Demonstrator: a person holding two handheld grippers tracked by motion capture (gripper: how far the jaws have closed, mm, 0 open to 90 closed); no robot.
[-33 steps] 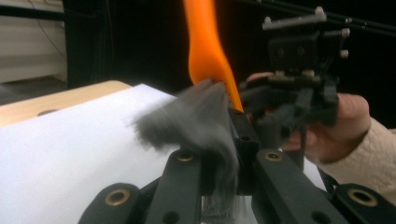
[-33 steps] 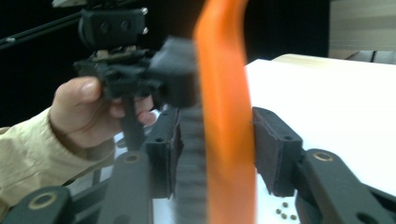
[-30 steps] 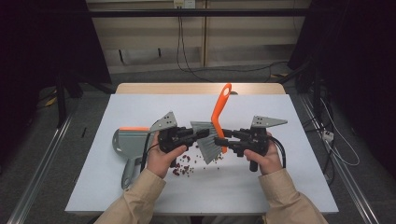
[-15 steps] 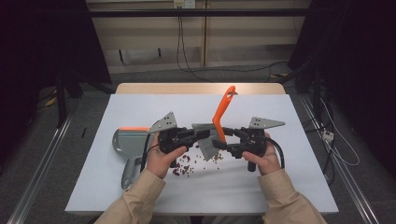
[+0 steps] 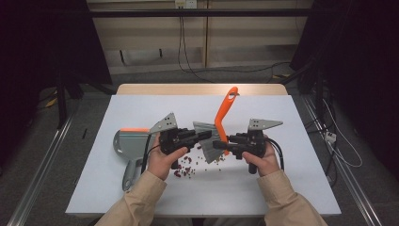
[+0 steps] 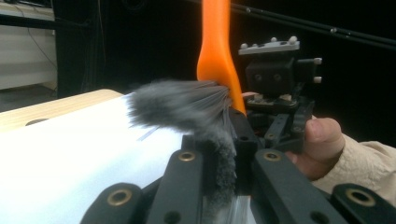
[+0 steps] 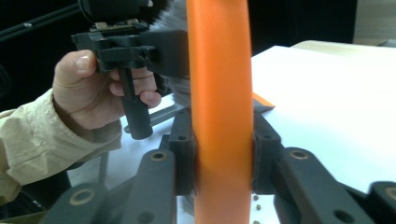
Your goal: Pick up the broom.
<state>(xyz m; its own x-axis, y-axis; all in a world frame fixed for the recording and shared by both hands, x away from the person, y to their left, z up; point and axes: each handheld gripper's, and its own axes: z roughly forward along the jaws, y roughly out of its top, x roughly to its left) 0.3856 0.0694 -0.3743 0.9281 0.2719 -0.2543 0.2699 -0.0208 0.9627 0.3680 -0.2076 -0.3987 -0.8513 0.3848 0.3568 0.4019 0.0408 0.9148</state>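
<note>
- Right gripper (image 5: pixel 221 145): seen centre-right of the high view; jaws clamped on the orange handle (image 7: pixel 223 116) of the brush, which runs vertically through the middle of the right gripper view, pinched from both sides
- Brush (image 5: pixel 214 141): held near frame centre of the high view, handle rising up and slightly right, grey bristle head (image 6: pixel 180 105) pointing down-left toward the table (image 5: pixel 291 188)
- Left gripper (image 5: pixel 201 135): seen centre-left of the high view; its jaws are closed on the grey bristles, as shown low-centre in the left gripper view, bristle tuft fanned out above and left of the jaws
- Judged reason for the hold: handle gripped low for control of the head; bristles pinched by the other gripper prob. to straighten or clean them, or to steady the head – which one can't be told
- Debris (image 5: pixel 186 165): small dark red/brown bits scattered on the white table surface just below both grippers, lower centre; brush head is above and just right of the pile, not clearly touching it
- Dustpan (image 5: pixel 129 146): grey w/ orange edge, lying flat at left of frame beside the left hand (image 5: pixel 162 157), apart from the brush; judged as parked within reach for the sweep-up
- Right hand (image 5: pixel 259 157): wrapped round its gripper's grip, lower right of centre
</note>
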